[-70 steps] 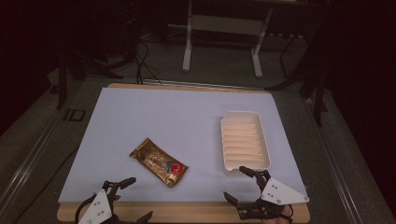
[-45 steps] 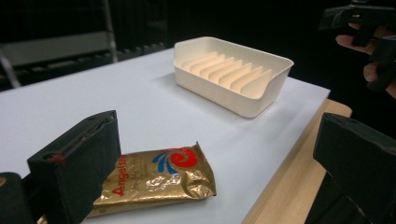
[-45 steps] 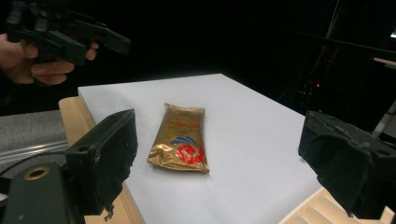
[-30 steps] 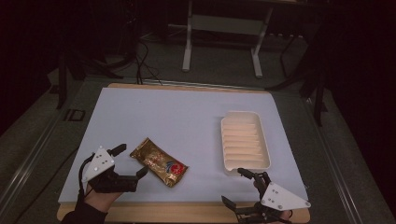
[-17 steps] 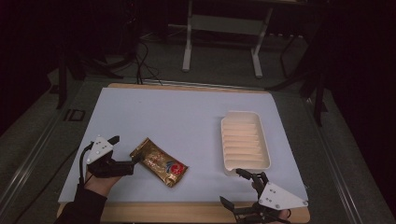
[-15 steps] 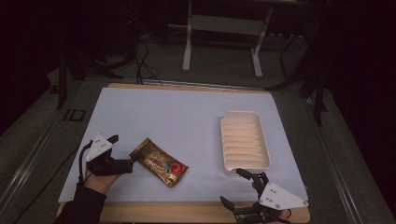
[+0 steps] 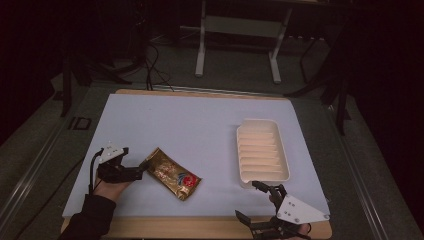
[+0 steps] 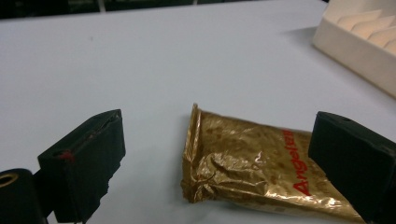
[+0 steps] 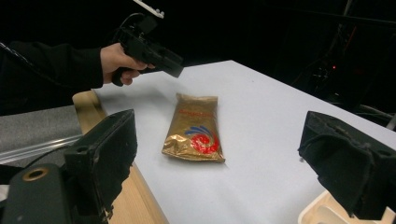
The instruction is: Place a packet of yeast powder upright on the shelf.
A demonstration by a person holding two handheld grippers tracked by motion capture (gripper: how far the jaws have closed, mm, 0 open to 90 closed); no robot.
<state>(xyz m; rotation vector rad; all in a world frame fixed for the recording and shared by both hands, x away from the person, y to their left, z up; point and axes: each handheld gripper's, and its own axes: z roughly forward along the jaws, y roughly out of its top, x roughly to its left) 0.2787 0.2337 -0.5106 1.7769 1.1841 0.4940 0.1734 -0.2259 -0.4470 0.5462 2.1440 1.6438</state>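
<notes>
A crinkled gold snack packet [image 7: 170, 174] with red print lies flat on the white table top [image 7: 190, 125], front left of centre. My left gripper [image 7: 141, 169] is at the packet's left end. In the left gripper view the gripper [image 8: 219, 122] is open, its jaws wide on either side of the packet's crimped end [image 8: 243, 158], touching nothing. My right gripper [image 7: 250, 201] hovers open at the table's front edge, below the tray. In the right gripper view that gripper [image 9: 219, 120] frames the packet [image 9: 194, 128] farther off, with the left gripper [image 9: 159, 53] and the hand behind it.
A cream ribbed tray [image 7: 262, 150] sits at the right, with nothing in it; its wall shows in the left gripper view [image 8: 359, 51]. A wooden board edge [image 7: 210, 227] runs under the white top. Dark floor, cables and a stand leg [image 7: 200, 45] lie beyond.
My left gripper came up from the front edge onto the table and slid right until its jaws straddle the packet's left end. The right gripper has barely shifted; the packet has not moved.
</notes>
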